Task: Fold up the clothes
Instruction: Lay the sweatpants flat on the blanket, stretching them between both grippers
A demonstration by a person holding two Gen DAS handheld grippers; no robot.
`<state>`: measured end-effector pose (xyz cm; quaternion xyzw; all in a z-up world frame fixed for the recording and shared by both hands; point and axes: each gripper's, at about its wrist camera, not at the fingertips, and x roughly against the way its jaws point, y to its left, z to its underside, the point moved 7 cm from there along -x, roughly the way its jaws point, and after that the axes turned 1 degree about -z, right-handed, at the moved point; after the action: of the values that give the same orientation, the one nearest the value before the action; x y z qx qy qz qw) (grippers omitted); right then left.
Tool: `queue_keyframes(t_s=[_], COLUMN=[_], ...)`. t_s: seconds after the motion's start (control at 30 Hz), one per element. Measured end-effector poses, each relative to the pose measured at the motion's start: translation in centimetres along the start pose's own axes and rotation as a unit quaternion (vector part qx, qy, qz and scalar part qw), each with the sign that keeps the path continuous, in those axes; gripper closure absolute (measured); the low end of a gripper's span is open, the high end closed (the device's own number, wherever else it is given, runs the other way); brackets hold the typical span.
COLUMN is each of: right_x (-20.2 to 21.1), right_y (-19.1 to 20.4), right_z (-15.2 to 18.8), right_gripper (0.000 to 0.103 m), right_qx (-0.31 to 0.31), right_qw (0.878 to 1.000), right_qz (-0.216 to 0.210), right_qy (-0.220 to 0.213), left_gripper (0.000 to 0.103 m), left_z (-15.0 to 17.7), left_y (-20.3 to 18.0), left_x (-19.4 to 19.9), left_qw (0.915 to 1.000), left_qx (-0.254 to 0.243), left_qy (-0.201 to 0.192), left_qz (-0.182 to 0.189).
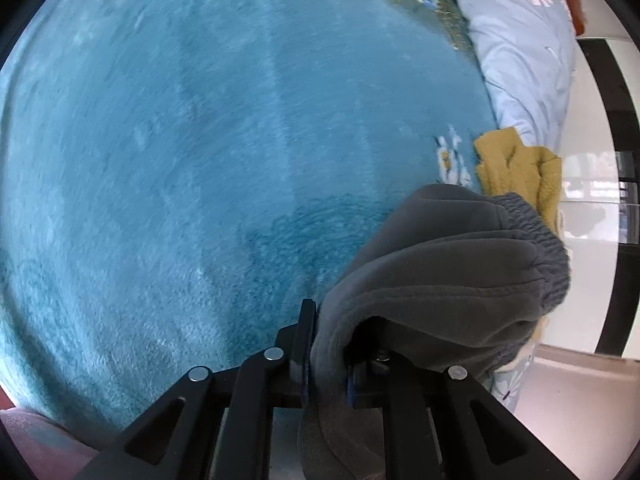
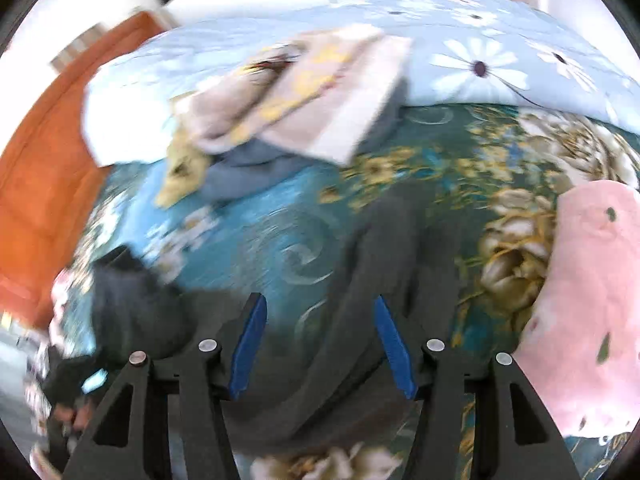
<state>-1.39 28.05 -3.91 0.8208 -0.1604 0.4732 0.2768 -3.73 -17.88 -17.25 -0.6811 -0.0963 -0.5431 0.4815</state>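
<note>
My left gripper (image 1: 326, 354) is shut on a dark grey garment (image 1: 432, 264) with a ribbed cuff, which bunches up to the right of the jaws above the teal plush blanket (image 1: 192, 152). In the right wrist view my right gripper (image 2: 320, 344) is open, its blue-padded fingers (image 2: 250, 344) spread either side of the same dark grey garment (image 2: 372, 280), which lies spread on the floral teal blanket (image 2: 280, 240). The view is motion-blurred. The person's other hand and gripper (image 2: 80, 380) show dimly at the lower left.
A mustard cloth (image 1: 516, 164) lies by the bed edge beside a pale blue daisy quilt (image 1: 520, 40). In the right wrist view a pile of folded clothes (image 2: 296, 92) lies at the back, a pink blanket (image 2: 592, 300) at right, an orange headboard (image 2: 48, 160) at left.
</note>
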Motion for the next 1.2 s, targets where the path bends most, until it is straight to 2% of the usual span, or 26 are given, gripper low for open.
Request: queue_keyframes(t_s=[0.07, 0.1, 0.2, 0.27, 0.33, 0.4, 0.43, 0.47, 0.5, 0.57, 0.73, 0.8, 0.83, 0.9, 0.93, 1.07, 1.13, 1.17, 1.2], right_x=[-1.0, -0.9, -1.0, -2.4, -4.6, -6.5, -7.5, -7.9, -8.3, -8.7, -7.5, -7.2, -7.0, -6.9, -6.9, -7.2, -7.2, -7.3, -7.4], right_y=[-0.7, 0.1, 3.4, 7.5, 11.0, 12.1, 11.8, 11.2, 10.5, 8.9, 5.3, 4.1, 3.6, 2.9, 2.6, 2.0, 2.0, 2.0, 2.0], right_z=[-0.6, -0.9, -1.3, -0.6, 1.1, 2.3, 2.7, 2.9, 3.1, 3.8, 4.8, 5.0, 5.4, 6.2, 6.7, 7.8, 7.8, 7.8, 7.8], right_gripper=[0.045, 0.045, 0.045, 0.045, 0.045, 0.045, 0.045, 0.045, 0.045, 0.045, 0.045, 0.045, 0.045, 0.045, 0.044, 0.043, 0.042, 0.040, 0.039], right_qx=[-0.018, -0.010, 0.031, 0.096, 0.157, 0.177, 0.165, 0.150, 0.137, 0.130, 0.123, 0.116, 0.116, 0.119, 0.121, 0.119, 0.120, 0.121, 0.119], right_qw=[0.999, 1.000, 0.999, 0.994, 0.984, 0.980, 0.982, 0.984, 0.986, 0.987, 0.988, 0.988, 0.988, 0.987, 0.986, 0.986, 0.985, 0.985, 0.985], right_qz=[0.028, 0.016, -0.022, -0.058, -0.069, -0.064, -0.054, -0.047, -0.040, -0.024, -0.009, -0.014, -0.014, -0.012, -0.011, -0.017, -0.019, -0.020, -0.020], right_qy=[0.008, 0.000, -0.015, 0.009, 0.046, 0.069, 0.077, 0.081, 0.085, 0.091, 0.096, 0.100, 0.103, 0.109, 0.113, 0.119, 0.118, 0.119, 0.120], left_gripper=[0.086, 0.082, 0.079, 0.079, 0.079, 0.076, 0.074, 0.066, 0.049, 0.037, 0.028, 0.028, 0.028, 0.028, 0.028, 0.028, 0.028, 0.028, 0.027], left_z=[-0.2, -0.4, -0.7, -1.0, -1.6, -1.8, -1.6, -1.2, -0.5, 1.2, 6.9, 8.6, 9.2, 9.6, 9.5, 7.6, 7.0, 7.2, 7.8], left_y=[-0.3, -0.5, -0.9, -1.2, -2.1, -3.1, -4.1, -5.4, -6.8, -9.3, -15.7, -17.3, -18.0, -19.0, -19.2, -19.7, -20.5, -21.1, -21.6], left_x=[0.8, 1.2, 2.5, 3.3, 3.9, 4.9, 5.1, 5.3, 5.5, 5.3, 1.0, -0.8, -1.0, 0.0, 0.7, 4.7, 6.0, 5.9, 5.0], left_qw=[0.9999, 0.9998, 0.9991, 0.9983, 0.9972, 0.9948, 0.9926, 0.9893, 0.9850, 0.9746, 0.9428, 0.9250, 0.9164, 0.9058, 0.9030, 0.9001, 0.9032, 0.9050, 0.9032], left_qx=[-0.005, -0.008, -0.016, -0.021, -0.041, -0.080, -0.104, -0.132, -0.161, -0.216, -0.330, -0.368, -0.384, -0.393, -0.392, -0.366, -0.361, -0.370, -0.385], left_qy=[-0.009, -0.014, -0.027, -0.036, -0.044, -0.050, -0.053, -0.055, -0.054, -0.053, -0.032, -0.029, -0.041, -0.087, -0.105, -0.189, -0.203, -0.188, -0.168], left_qz=[0.010, 0.015, 0.030, 0.040, 0.045, 0.039, 0.033, 0.029, 0.027, 0.023, -0.033, -0.089, -0.106, -0.132, -0.141, -0.142, -0.111, -0.092, -0.086])
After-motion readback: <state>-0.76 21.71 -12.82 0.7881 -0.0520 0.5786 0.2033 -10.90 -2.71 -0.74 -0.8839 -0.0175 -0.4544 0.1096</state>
